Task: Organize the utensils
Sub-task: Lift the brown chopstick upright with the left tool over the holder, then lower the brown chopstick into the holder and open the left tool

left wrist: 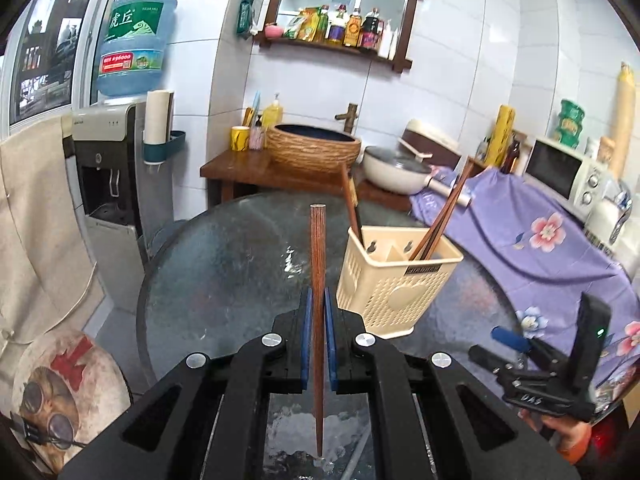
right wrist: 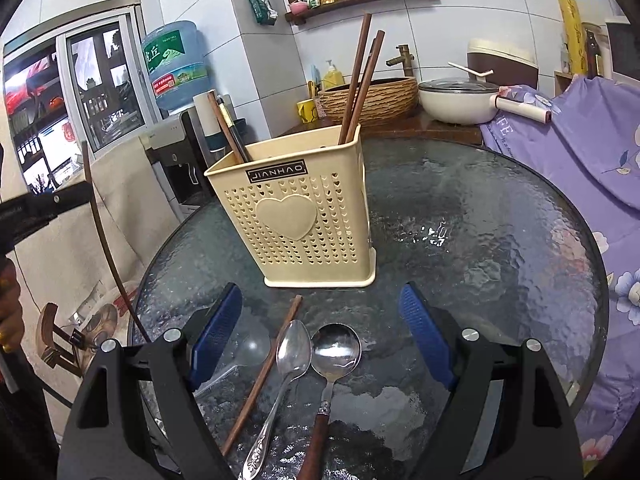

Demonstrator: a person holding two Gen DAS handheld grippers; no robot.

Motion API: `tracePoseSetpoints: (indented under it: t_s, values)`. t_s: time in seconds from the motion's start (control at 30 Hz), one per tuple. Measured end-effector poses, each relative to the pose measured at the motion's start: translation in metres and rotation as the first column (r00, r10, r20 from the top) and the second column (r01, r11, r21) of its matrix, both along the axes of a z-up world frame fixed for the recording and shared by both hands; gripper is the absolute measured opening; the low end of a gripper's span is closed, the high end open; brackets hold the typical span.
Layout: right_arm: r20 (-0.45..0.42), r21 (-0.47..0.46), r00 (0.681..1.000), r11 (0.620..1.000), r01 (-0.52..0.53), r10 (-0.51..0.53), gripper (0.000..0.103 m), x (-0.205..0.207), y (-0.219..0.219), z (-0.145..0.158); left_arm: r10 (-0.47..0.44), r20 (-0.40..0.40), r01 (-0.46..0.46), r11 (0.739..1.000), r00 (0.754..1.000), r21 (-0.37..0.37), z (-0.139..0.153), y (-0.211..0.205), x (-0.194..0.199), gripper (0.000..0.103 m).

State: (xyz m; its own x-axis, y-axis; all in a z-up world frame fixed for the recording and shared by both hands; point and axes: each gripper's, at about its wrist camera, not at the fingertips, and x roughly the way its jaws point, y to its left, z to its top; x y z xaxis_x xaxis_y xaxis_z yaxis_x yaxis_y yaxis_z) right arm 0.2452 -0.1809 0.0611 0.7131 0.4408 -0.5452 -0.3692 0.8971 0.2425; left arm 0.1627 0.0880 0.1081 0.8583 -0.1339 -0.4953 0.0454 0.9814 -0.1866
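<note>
Four chopsticks already stand in the cream holder (right wrist: 296,204) on the glass table (right wrist: 480,240). My left gripper (left wrist: 319,344) clamps a fifth chopstick (left wrist: 318,280); my right gripper (right wrist: 320,340) hovers wide-jawed over two spoons (right wrist: 336,350) and one last chopstick (right wrist: 264,372), unsorted.

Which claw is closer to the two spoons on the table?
Right. The right claw hangs open directly over the spoons, fingers either side. The left claw is off to the side, raised, clamping a chopstick.
</note>
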Motion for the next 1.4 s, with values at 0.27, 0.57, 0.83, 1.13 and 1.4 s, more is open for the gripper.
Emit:
tracePoseSetpoints:
  t_s: [0.27, 0.57, 0.83, 1.13, 1.4]
  values:
    - [0.013, -0.007, 1.0, 1.0, 0.006, -0.006, 0.081, -0.005, 0.0, 0.004, -0.064, 0.067, 0.064, 0.998, 0.996, 0.003, 0.042, -0.003, 0.005, 0.006]
    - [0.033, -0.01, 0.999, 1.0, 0.021, -0.02, 0.081, -0.008, -0.008, 0.012, -0.091, 0.235, 0.095, 0.995, 0.968, -0.006, 0.12, -0.021, 0.032, 0.006]
    - [0.09, -0.022, 0.995, 0.999, 0.034, -0.032, 0.081, -0.016, -0.014, 0.025, -0.085, 0.298, 0.077, 0.996, 0.951, 0.037, 0.13, -0.06, 0.082, 0.006]
    - [0.086, -0.052, 0.996, 0.998, 0.042, -0.038, 0.081, -0.016, -0.012, 0.017, -0.054, 0.196, 0.047, 0.998, 0.979, 0.037, 0.068, -0.063, 0.126, 0.006]
    - [0.062, -0.056, 0.996, 0.997, 0.062, -0.059, 0.081, -0.013, -0.014, 0.008, -0.076, 0.117, 0.07, 0.996, 0.99, 0.053, 0.022, -0.066, 0.131, 0.006]
